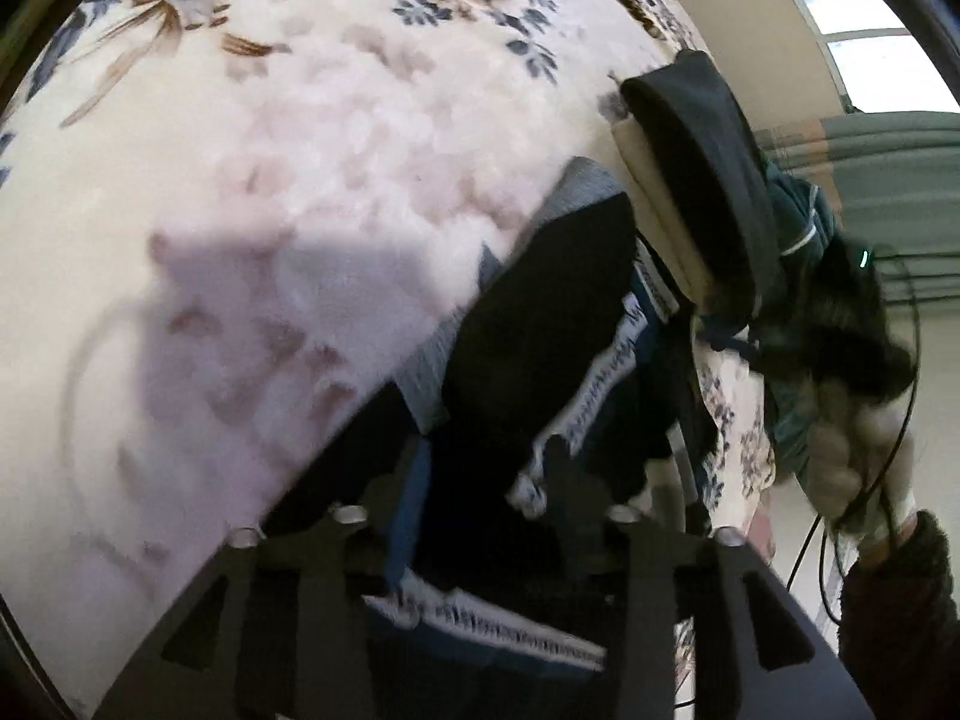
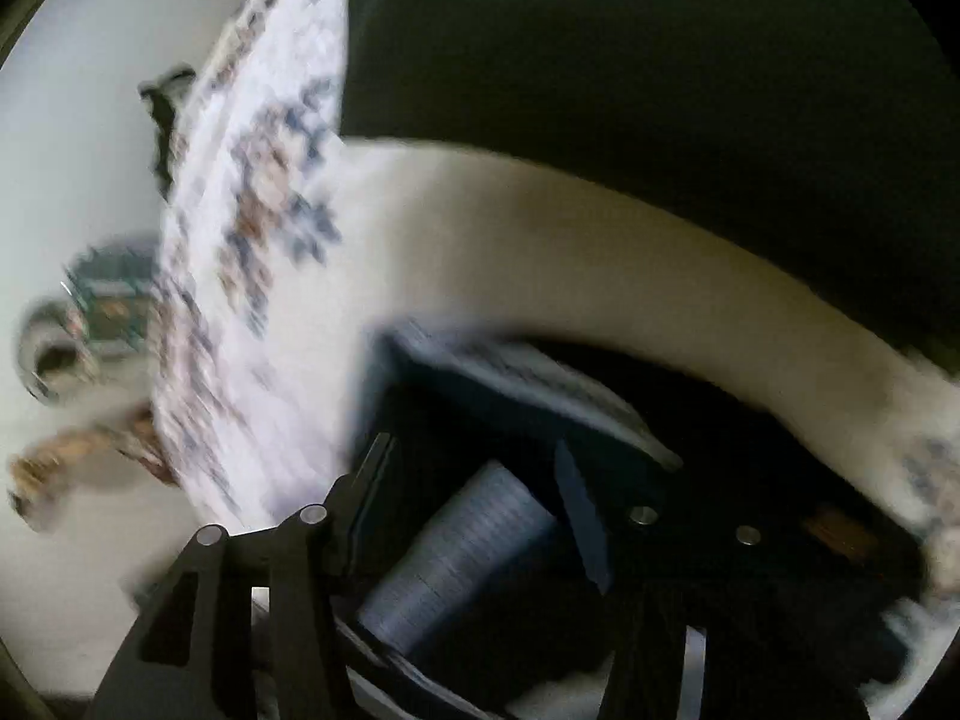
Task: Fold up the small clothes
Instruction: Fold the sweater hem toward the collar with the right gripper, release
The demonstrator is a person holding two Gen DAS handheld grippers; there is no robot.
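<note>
We hold the dark garment [image 1: 540, 324] in the left gripper [image 1: 480, 516], its length trailing up-right over the floral blanket [image 1: 300, 180], the right gripper [image 2: 480, 510] likewise clamping cloth.

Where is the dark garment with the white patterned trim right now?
Left wrist view, lower centre: the dark garment lies on the floral cover, between the left gripper fingers.

- Right wrist view is motion-smeared throughout; the floral cloth [image 2: 240, 252] at centre left is streaked.
- Blurred objects [image 2: 78, 324] at far left cannot be identified.
- Left wrist view: dark garment [image 1: 528, 360] runs off the bottom edge, hiding the fingertips.
</note>
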